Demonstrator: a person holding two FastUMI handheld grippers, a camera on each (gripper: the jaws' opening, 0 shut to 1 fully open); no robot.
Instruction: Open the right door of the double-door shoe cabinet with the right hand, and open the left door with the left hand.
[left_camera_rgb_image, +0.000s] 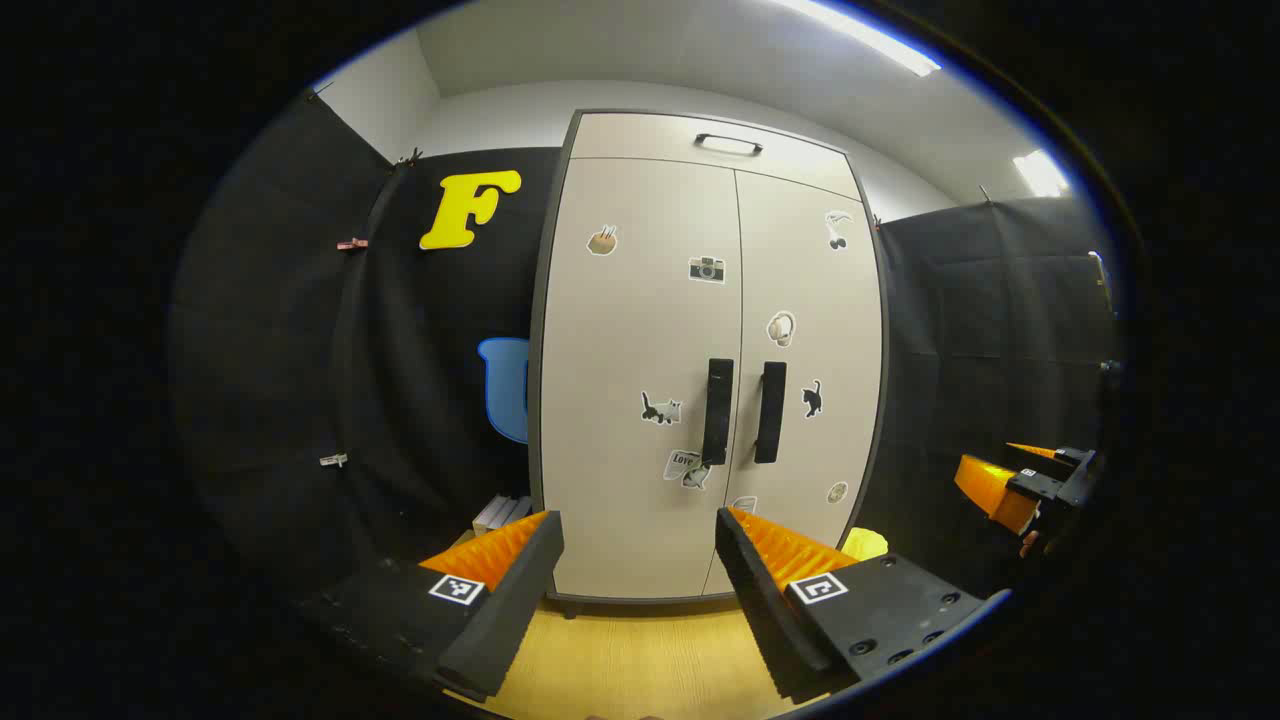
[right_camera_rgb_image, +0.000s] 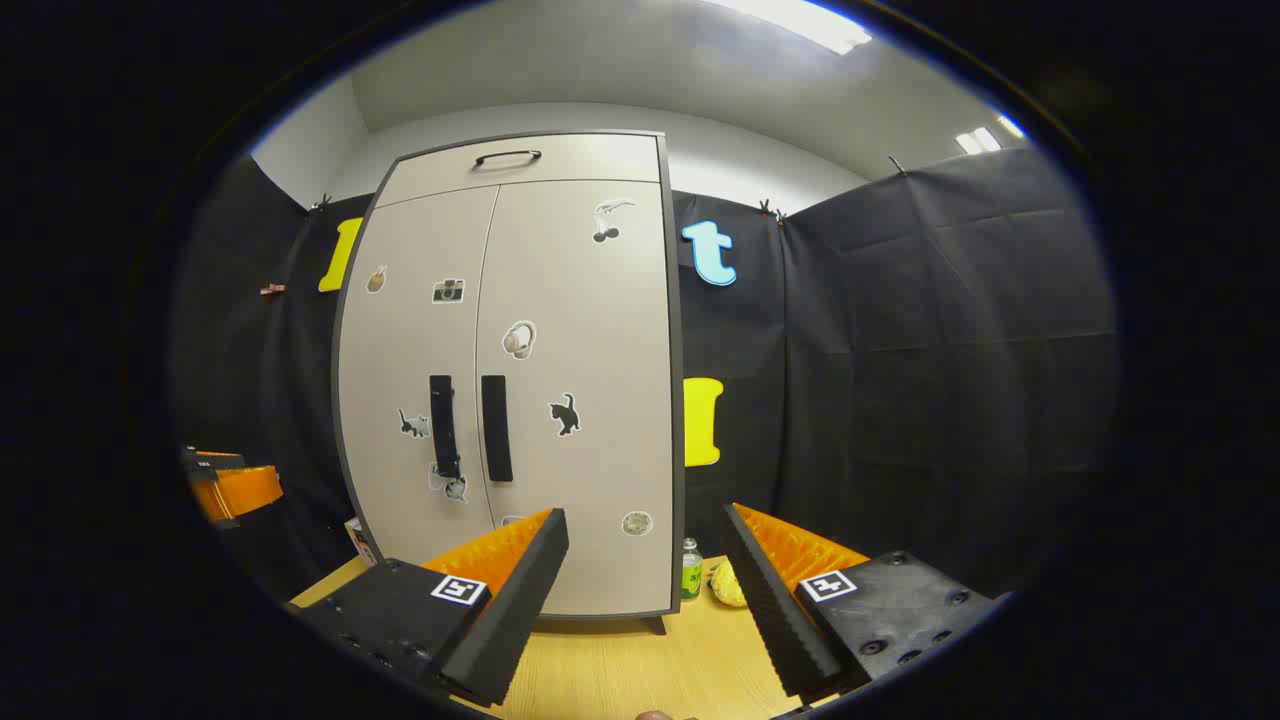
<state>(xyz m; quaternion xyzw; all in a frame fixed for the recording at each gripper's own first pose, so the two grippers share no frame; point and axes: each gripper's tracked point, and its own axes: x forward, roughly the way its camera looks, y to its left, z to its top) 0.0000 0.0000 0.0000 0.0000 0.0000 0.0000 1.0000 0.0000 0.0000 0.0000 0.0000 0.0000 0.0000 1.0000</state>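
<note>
Well apart, hand-held gripper (left_camera_rgb_image: 638, 560) fingers, empty.

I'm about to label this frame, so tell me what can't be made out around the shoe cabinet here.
- Inside of the shoe cabinet: hidden in both views by the closed left door and right door.
- Items beside the cabinet's left base: left gripper view, partly hidden by the left gripper fingers.
- Small bottle and yellow object: right gripper view, too small to identify.

Shoe cabinet (left_camera_rgb_image: 640, 400) standing at centre, both doors closed, left door handle (left_camera_rgb_image: 717, 411) and right door handle (left_camera_rgb_image: 769, 412) side by side, left gripper (left_camera_rgb_image: 640, 560) at 6 o'clock with fingers spread apart, well short of the doors, right gripper (left_camera_rgb_image: 1010, 485) at 4 o'clock, wooden floor (left_camera_rgb_image: 630, 660) beneath.
</note>
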